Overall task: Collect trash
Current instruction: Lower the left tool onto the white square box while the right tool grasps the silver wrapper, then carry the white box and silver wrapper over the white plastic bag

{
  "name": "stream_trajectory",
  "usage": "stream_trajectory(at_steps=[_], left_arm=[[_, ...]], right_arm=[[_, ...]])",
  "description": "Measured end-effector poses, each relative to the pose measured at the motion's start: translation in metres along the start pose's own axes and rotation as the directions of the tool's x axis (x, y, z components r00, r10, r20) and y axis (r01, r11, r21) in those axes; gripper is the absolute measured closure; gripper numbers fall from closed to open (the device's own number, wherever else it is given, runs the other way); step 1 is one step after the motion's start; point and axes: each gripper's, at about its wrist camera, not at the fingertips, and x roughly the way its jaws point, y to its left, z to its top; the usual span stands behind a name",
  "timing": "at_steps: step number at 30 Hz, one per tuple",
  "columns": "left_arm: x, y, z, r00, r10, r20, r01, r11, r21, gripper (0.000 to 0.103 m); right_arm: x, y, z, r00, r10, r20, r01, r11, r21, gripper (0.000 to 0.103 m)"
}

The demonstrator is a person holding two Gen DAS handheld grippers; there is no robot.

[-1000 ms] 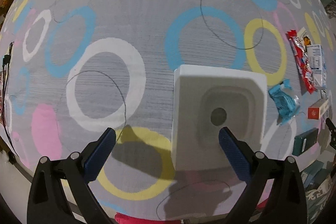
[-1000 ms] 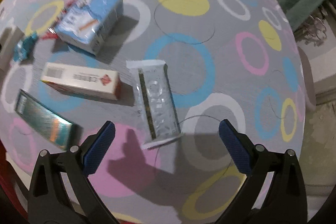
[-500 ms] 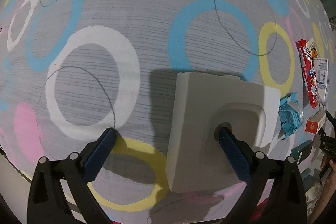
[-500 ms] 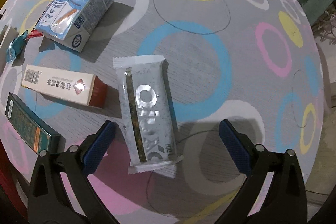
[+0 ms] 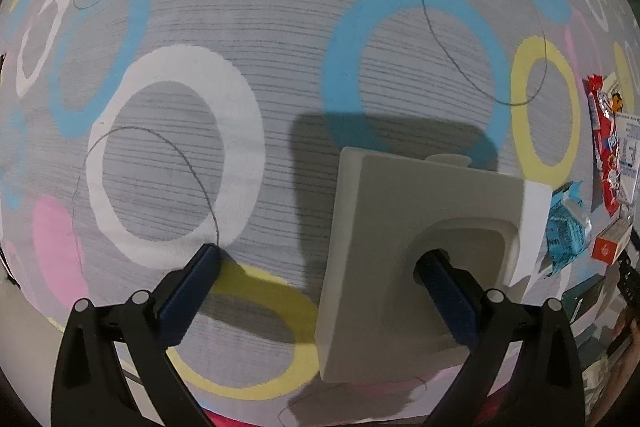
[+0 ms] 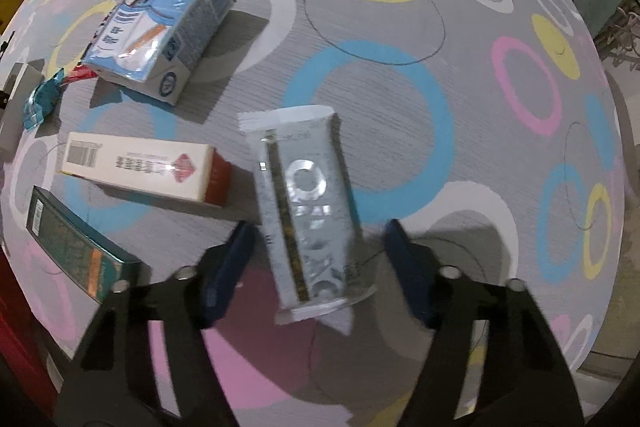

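1. A grey cloth [image 6: 400, 99] printed with pink, yellow, blue and white rings is covering the whole work surface in both wrist views.
2. The right gripper [image 6: 320, 251] is hanging with its two blue fingers spread wide, and the lower half of one silver snack wrapper [image 6: 306, 203] is lying flat between them, touching neither finger.
3. The left gripper [image 5: 320, 267] is also standing wide open; its right finger [image 5: 444, 287] is reaching into the recess of one white square bin [image 5: 404, 251], while the other finger is resting over bare cloth.
4. Counting the rubbish around the right gripper: one white and red carton [image 6: 144, 167] is lying just left of the wrapper, one dark green box [image 6: 76, 247] is sitting beside the left finger, one blue and white tissue pack [image 6: 160, 27] is lying farther out, and one crumpled teal wrapper [image 6: 40, 99] is lying at the far left edge.
5. In the left wrist view, one red snack packet [image 5: 604, 147] is lying well beyond the bin, near the right rim.
6. Nothing is lying over the silver wrapper; the carton is the nearest neighbour, close beside it but apart.
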Motion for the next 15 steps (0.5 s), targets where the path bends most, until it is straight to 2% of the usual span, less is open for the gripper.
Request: stream_trajectory(at_steps=[1, 3, 6, 9, 11, 15], left_arm=[[0.000, 0.000, 0.000, 1.000, 0.001, 0.003, -0.001, 1.000, -0.002, 0.008], [-0.003, 0.000, 0.002, 1.000, -0.003, 0.011, 0.003, 1.000, -0.011, 0.014], [-0.009, -0.002, -0.004, 0.999, -0.024, 0.025, 0.025, 0.999, -0.030, 0.026], [-0.018, -0.006, -0.013, 0.998, -0.057, 0.030, 0.058, 0.998, -0.012, 0.049], [-0.022, -0.002, -0.016, 0.997, -0.072, 0.027, 0.073, 0.997, -0.019, 0.059], [-0.031, 0.003, -0.012, 0.990, -0.137, 0.025, 0.137, 0.990, -0.024, 0.065]], right_arm=[[-0.002, 0.003, 0.000, 1.000, 0.001, 0.002, -0.001, 1.000, 0.002, 0.061], [-0.005, 0.006, 0.000, 1.000, -0.022, 0.005, 0.022, 1.000, 0.011, 0.064], [-0.006, 0.012, -0.004, 0.999, -0.046, 0.008, 0.046, 0.999, 0.010, 0.064], [-0.007, 0.010, -0.007, 0.999, -0.038, 0.009, 0.037, 0.998, 0.041, 0.064], [-0.007, 0.013, -0.006, 0.999, -0.039, 0.008, 0.039, 0.998, 0.056, 0.064], [-0.009, 0.005, -0.011, 0.998, -0.056, 0.012, 0.054, 0.994, 0.097, 0.065]])
